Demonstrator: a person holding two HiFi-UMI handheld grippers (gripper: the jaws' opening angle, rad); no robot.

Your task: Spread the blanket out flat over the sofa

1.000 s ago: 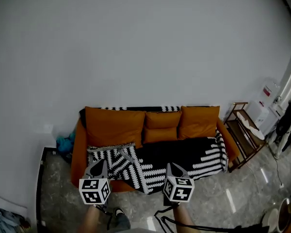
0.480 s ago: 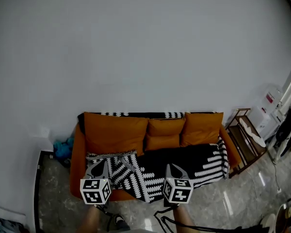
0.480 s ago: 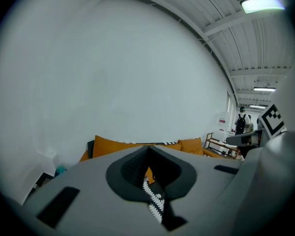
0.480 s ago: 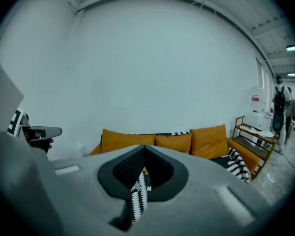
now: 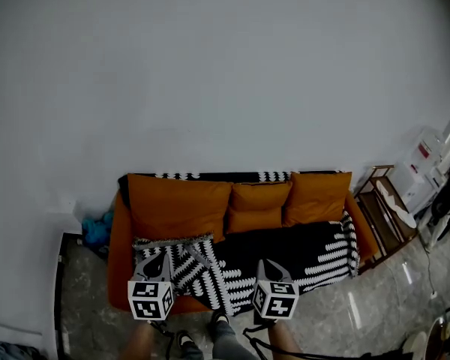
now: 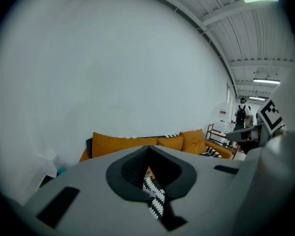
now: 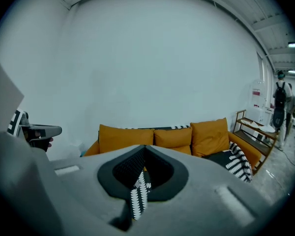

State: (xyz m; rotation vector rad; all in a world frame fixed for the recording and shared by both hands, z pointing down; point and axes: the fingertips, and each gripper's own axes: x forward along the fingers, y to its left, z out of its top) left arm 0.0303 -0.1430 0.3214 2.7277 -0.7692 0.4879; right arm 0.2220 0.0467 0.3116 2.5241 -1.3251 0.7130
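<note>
Head view, with both gripper views. An orange sofa [image 5: 121, 240] stands against the far white wall [image 5: 210, 73], with three orange cushions [image 5: 259, 207] propped along its back. The blanket [image 5: 289, 247], black with white zigzag bands, lies over the seat from the left end to the right arm. Its near edge hangs down the seat front. The right half lies fairly smooth; the left half is rumpled, with a fold turned over and a pale fringed edge showing just under the left cushion. Strips of the same pattern show along the top of the backrest, behind the cushions.

The left gripper [image 5: 157, 261] and right gripper [image 5: 265, 266] are held side by side at the near edge of the seat, well apart from each other. In each gripper view the jaws are closed together, pinching a narrow strip of the blanket that trails out between them toward the camera.

A blue bundle [image 5: 96, 229] lies on the floor [image 5: 82, 291] just left of the sofa, and a wooden rack [image 5: 381, 210] stands to its right. The person's shoes [image 5: 184, 341] show at the bottom edge.
</note>
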